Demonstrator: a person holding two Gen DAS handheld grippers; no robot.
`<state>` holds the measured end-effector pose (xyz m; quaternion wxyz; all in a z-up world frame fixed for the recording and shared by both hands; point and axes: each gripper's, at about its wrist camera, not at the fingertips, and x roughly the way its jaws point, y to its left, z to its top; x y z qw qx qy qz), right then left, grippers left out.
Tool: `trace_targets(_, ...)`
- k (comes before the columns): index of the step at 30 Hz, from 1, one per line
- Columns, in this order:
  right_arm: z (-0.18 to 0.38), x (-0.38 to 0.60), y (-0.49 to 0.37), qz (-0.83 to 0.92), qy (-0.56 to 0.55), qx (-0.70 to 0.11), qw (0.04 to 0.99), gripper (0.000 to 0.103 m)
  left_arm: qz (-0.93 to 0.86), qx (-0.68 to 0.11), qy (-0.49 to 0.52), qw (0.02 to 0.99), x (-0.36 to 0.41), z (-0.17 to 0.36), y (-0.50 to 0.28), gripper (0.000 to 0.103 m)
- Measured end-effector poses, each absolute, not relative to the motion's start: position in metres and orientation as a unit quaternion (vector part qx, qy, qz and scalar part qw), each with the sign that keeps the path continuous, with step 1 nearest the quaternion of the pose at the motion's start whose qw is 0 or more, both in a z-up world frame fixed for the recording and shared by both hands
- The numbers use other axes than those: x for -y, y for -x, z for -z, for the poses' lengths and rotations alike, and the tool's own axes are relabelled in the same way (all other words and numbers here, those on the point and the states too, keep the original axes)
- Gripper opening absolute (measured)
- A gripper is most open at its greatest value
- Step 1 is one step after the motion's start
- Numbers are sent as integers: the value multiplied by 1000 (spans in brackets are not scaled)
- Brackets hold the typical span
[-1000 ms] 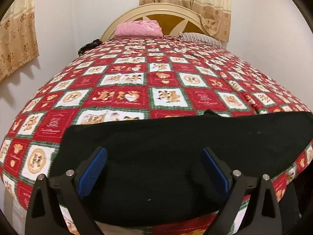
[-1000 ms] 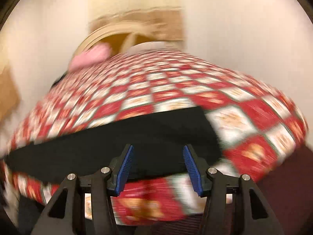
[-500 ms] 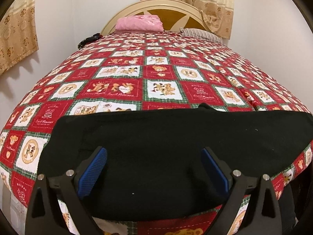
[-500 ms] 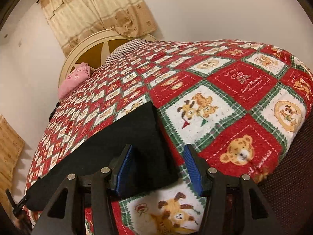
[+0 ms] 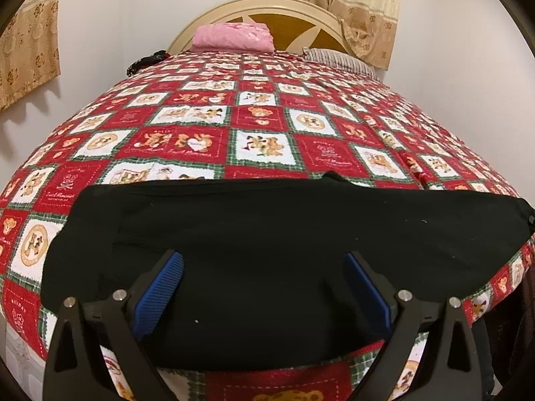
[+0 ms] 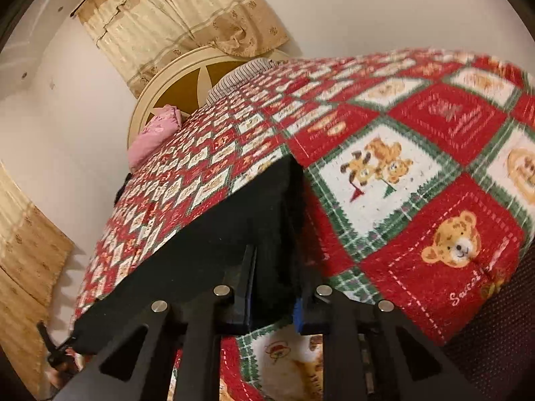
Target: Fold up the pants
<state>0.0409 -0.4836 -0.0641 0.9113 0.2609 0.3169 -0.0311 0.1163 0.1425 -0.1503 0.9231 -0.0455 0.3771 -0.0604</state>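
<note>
Black pants [image 5: 267,250] lie flat in a long band across the foot of a bed, on a red teddy-bear patchwork quilt [image 5: 260,127], their long axis running side to side, parallel to the quilt's near edge and well apart from the pink folded cloth [image 5: 232,36] at the headboard. The right gripper [image 6: 272,287] sits at the pants' right-hand end, its jaws closing narrow with the black corner bunched between them. The left gripper [image 5: 264,287] hangs over the pants nearer their other end, jaws spread wide, holding nothing. Judged from this, the right hand is placed to carry its end along the band toward the left
</note>
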Motion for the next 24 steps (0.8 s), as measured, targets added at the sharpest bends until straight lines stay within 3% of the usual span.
trace_targets(12, -23, 380, -51, -30, -105, -262, 959, 17, 96, -362, 55, 926, -131, 141, -103, 99)
trace_targets(24, -37, 259, -85, -144, -15, -265, 953, 16, 121, -364, 60, 922, -122, 141, -96, 99)
